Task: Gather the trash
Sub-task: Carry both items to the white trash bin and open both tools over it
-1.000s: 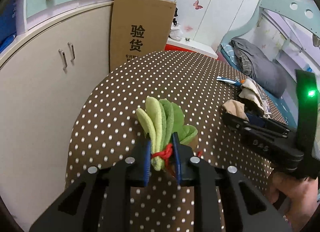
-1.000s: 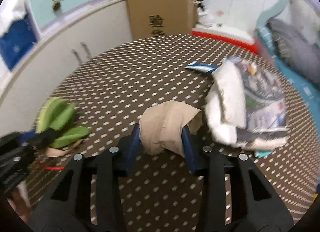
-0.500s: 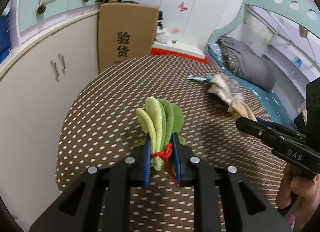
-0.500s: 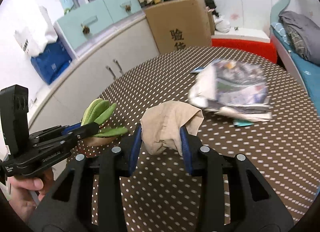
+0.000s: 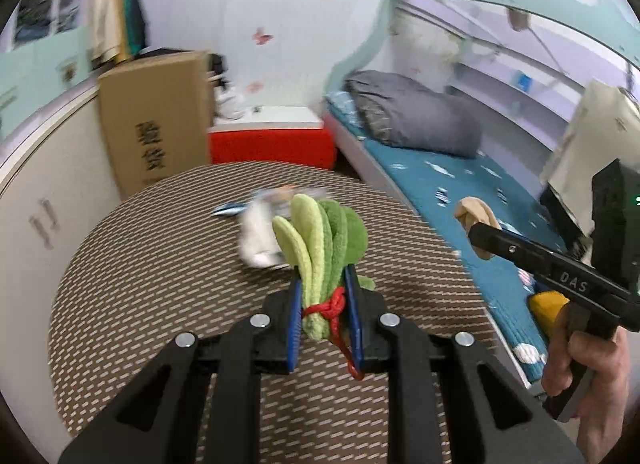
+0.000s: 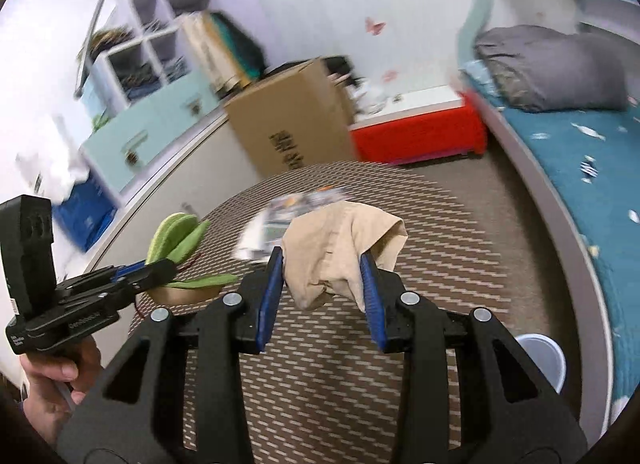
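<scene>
Green felt leaves (image 5: 320,240) clamped in left jaws; tan paper (image 6: 340,248) in right.

Cardboard box (image 5: 154,120) by cabinet (image 5: 36,200); grey bedding, prob. duvet (image 5: 416,114), on bed.

Your left gripper (image 5: 322,304) clamps the leaf bundle (image 5: 320,240) above the table (image 5: 140,284), wrappers (image 5: 260,236) behind it, your right gripper (image 6: 322,276) pinching crumpled paper (image 6: 340,248) alongside.

Round brown dotted table (image 5: 152,264) with blurred white-and-printed wrappers (image 5: 260,236) and a blue packet (image 5: 230,208) on it.
</scene>
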Demonstrator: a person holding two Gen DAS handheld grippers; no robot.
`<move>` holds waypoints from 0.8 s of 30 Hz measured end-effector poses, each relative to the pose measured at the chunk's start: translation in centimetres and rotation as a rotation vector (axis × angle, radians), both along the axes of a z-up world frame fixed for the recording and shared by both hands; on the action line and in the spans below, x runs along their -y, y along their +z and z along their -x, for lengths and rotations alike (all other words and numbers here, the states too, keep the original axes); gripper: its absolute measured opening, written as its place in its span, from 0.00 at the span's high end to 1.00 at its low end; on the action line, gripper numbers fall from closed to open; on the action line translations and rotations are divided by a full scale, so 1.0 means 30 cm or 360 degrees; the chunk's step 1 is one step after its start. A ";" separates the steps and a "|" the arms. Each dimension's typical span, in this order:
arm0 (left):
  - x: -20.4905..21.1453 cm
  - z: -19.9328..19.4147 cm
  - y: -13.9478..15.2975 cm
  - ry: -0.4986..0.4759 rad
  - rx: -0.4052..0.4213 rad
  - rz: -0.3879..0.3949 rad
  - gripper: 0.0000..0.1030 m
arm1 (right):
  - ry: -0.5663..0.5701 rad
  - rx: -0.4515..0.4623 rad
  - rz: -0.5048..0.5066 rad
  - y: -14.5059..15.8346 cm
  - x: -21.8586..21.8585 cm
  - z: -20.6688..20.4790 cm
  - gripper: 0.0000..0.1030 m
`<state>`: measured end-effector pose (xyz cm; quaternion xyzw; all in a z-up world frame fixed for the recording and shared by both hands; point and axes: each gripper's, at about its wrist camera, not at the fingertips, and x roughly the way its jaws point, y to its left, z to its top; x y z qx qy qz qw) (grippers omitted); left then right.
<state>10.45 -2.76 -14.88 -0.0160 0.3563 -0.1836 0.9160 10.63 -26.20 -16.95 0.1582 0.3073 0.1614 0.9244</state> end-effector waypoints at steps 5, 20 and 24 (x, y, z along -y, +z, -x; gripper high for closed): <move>0.220 -0.022 0.030 -0.0197 0.0011 0.0018 0.82 | -0.0217 0.0008 -0.0031 -0.009 0.248 0.069 0.64; 0.871 -0.091 -0.150 -0.0649 -0.0226 -0.0066 0.82 | -0.0716 -0.0266 -0.0169 -0.278 0.785 0.186 0.63; 1.026 -0.119 -0.279 -0.0722 -0.0362 -0.0169 0.82 | -0.0780 -0.0428 -0.0279 -0.427 0.862 0.172 0.63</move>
